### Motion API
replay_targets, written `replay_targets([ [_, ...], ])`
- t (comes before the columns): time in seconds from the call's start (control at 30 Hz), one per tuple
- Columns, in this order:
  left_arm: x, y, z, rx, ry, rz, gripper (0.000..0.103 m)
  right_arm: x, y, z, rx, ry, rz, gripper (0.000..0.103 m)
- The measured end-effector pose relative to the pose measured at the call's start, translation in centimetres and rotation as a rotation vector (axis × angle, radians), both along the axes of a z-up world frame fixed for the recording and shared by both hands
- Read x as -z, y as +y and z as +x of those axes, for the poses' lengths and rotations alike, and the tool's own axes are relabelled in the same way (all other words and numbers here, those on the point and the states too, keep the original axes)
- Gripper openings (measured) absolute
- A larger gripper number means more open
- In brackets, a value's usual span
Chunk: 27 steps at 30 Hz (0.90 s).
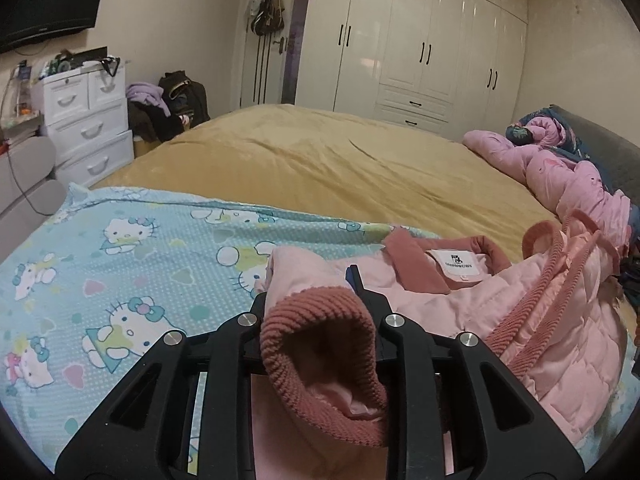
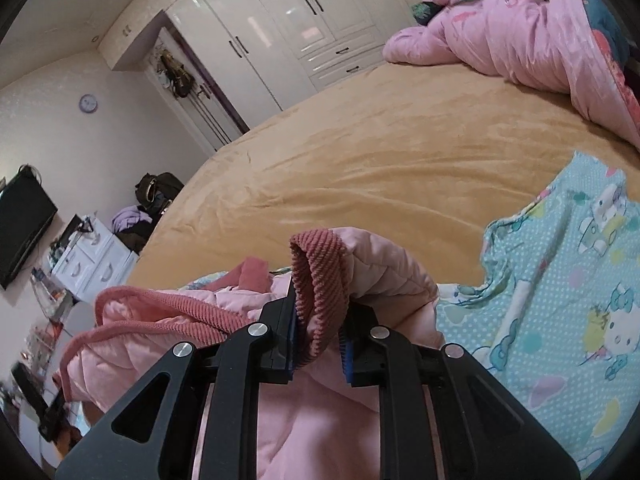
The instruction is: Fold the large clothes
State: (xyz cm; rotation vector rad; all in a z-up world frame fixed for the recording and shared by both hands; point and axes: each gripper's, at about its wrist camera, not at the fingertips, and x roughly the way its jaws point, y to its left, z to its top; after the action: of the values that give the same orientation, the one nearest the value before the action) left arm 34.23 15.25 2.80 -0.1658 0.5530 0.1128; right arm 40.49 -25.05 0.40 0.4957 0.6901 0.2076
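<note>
Item, my left gripper (image 1: 316, 300): jaws nearly closed, clamped on a ribbed cuff (image 1: 320, 332) of the pink jacket (image 1: 552, 344); the cuff's open mouth faces the camera and fills the gap between the jaws. Item, my right gripper (image 2: 318, 320): jaws likewise narrow, blue pads (image 2: 347, 360) pressing the other ribbed cuff (image 2: 320, 280), which stands up folded between them. Item, jacket: quilted pale pink with darker rose ribbing at cuffs, collar and hem; it lies bunched on the near part of the bed, its collar and a white neck label (image 1: 458, 266) turned up in the left view, its body heaped between the two grippers. Item, sheet (image 1: 120, 264): light blue with a cartoon cat print, spread under the jacket on both sides. Item, bedcover (image 1: 340, 160): mustard yellow, under the sheet, stretching away to the far edge. Item, quilt (image 1: 560, 172): pink, crumpled along the headboard end, well apart from the jacket. Item, wardrobe (image 1: 420, 40): white, glossy, beyond the bed. Item, drawers (image 1: 88, 120): white, by the wall under a dark screen (image 1: 48, 0).
</note>
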Motion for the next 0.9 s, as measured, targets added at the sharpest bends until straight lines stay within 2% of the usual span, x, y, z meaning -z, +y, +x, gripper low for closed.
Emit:
replay_targets([
  [0.13, 0.0, 0.1, 0.0, 0.007, 0.0, -0.005, 0.018, 0.0, -0.7, -0.2, -0.009, -0.015, 0.107, 0.027],
  [0.17, 0.0, 0.2, 0.0, 0.008, -0.002, -0.01, 0.018, -0.2, -0.8, -0.4, -0.015, -0.027, 0.117, 0.041],
  [0.2, -0.1, 0.2, 0.0, 0.009, -0.003, -0.016, 0.018, -0.5, -0.8, -0.8, -0.031, -0.052, 0.141, 0.067],
  [0.23, -0.1, 0.2, 0.0, 0.011, -0.004, -0.016, 0.018, -0.7, -0.9, -1.3, -0.037, -0.07, 0.158, 0.083],
  [0.27, -0.2, 0.1, 0.0, 0.011, -0.006, -0.012, 0.018, -1.0, -0.7, -1.9, -0.027, -0.089, 0.16, 0.093],
  [0.43, -0.4, 0.1, 0.0, 0.019, -0.012, -0.016, 0.018, -2.4, 2.0, -4.0, -0.093, -0.125, 0.112, 0.093],
  [0.57, -0.5, 0.1, -0.1, 0.02, -0.016, -0.021, 0.018, -2.4, 8.5, -6.7, -0.26, -0.136, -0.017, 0.093],
  [0.67, -0.7, -0.1, -0.3, 0.023, -0.02, -0.011, 0.018, -1.6, 13.2, -8.7, -0.366, -0.144, -0.111, 0.093],
  [0.8, -1.1, -0.2, -0.6, 0.031, -0.026, -0.007, 0.02, 0.4, 19.1, -10.1, -0.502, -0.105, -0.15, 0.091],
  [0.9, -1.5, -0.3, -0.8, 0.035, -0.034, -0.009, 0.024, 2.1, 22.0, -9.5, -0.509, -0.049, -0.248, 0.091],
])
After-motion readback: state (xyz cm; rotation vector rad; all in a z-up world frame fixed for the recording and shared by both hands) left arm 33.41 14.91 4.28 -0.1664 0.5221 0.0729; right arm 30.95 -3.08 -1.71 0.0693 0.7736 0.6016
